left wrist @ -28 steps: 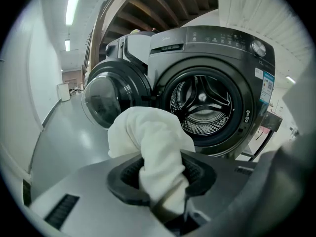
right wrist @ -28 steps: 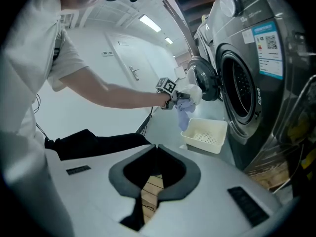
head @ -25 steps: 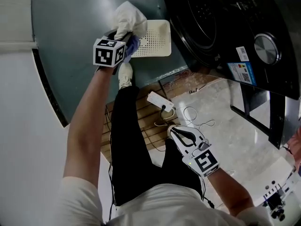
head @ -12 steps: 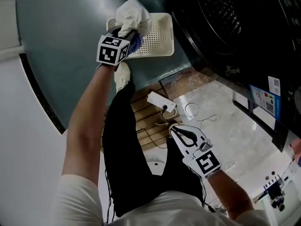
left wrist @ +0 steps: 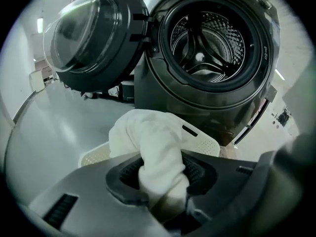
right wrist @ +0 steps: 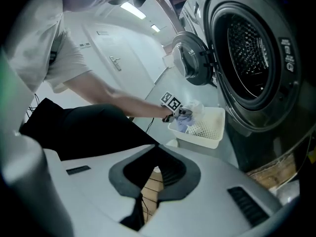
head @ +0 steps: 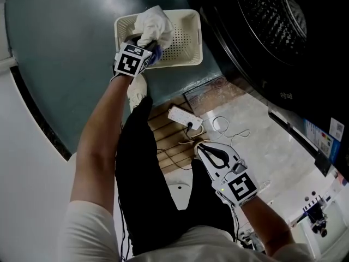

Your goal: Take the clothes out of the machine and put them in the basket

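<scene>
Head view: the left gripper (head: 148,41) is down over the basket (head: 188,16) with a white cloth (head: 154,25) pinched in its jaws. That makes sense for the task, since the basket sits on the floor right beside the machine (head: 283,31), so it's a short carry. The cloth is bunched up above the jaws and hangs over the basket's near-left part. I can't tell if any of it touches the bottom yet. The right gripper (head: 200,148) is parked low by the person's knee, well apart from all that. My guess is it's just staying out of the way.

Left gripper view: the pads are clamped on the cloth's middle, though the jaws have just been easing open a bit (looks like the drop is coming). The cloth is thick, soft and plain white, squeezed into a waist where it's pinched and puffing out beyond. Behind it the door (left wrist: 94,33) is swung wide, and I can't make out any clothes in the drum (left wrist: 207,38).

Right gripper view: the jaws are closed with nothing in them, and only floor slats show through the hollow. Far off, the cloth is over the basket, with something bluish (right wrist: 183,124) right under it (maybe another garment, I can't say).
</scene>
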{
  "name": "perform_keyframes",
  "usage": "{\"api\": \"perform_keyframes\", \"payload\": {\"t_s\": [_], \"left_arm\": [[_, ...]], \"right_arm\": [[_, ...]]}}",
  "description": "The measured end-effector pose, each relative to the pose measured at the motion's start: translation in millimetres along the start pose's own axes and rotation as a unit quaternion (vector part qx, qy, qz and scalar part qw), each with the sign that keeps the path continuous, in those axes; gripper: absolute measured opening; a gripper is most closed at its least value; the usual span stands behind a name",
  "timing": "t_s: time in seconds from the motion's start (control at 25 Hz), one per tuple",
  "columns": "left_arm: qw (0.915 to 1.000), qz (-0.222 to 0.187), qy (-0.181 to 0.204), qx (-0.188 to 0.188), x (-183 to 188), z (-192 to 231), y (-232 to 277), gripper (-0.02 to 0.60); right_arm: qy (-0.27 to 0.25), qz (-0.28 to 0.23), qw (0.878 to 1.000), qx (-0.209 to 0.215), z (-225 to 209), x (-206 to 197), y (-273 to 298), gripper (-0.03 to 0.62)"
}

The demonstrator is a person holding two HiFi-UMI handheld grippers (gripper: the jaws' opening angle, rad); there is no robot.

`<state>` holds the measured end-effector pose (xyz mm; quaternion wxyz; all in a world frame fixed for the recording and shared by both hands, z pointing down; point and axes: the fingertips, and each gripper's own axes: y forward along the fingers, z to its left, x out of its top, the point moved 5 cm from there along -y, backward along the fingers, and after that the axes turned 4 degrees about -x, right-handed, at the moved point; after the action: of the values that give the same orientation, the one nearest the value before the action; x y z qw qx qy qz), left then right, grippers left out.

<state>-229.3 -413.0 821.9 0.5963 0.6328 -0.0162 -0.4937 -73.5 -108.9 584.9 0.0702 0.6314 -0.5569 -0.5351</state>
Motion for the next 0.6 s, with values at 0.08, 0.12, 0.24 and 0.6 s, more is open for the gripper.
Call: {"api": "perform_keyframes", "payload": {"t_s": [0.08,0.12,0.24,0.6], "left_arm": [[0.9999,0.013,0.000,-0.003,-10.3,1.5,8.8,0.155],[0.9998,0.018,-0.001,-0.003,-14.7,3.1,13.3,0.161],[0.9994,0.030,-0.015,0.005,-25.0,9.6,24.7,0.179],[0.9973,0.039,-0.058,0.025,-43.5,10.8,29.8,0.241]], "right_arm": [[0.001,0.002,1.000,0.001,-1.1,-1.0,3.9,0.018],[0.002,0.004,1.000,0.001,-2.0,-2.0,6.0,0.018],[0.003,0.008,1.000,-0.004,-7.2,-9.0,11.0,0.018],[0.010,0.009,1.000,-0.003,-15.0,-14.9,15.7,0.018]]}}
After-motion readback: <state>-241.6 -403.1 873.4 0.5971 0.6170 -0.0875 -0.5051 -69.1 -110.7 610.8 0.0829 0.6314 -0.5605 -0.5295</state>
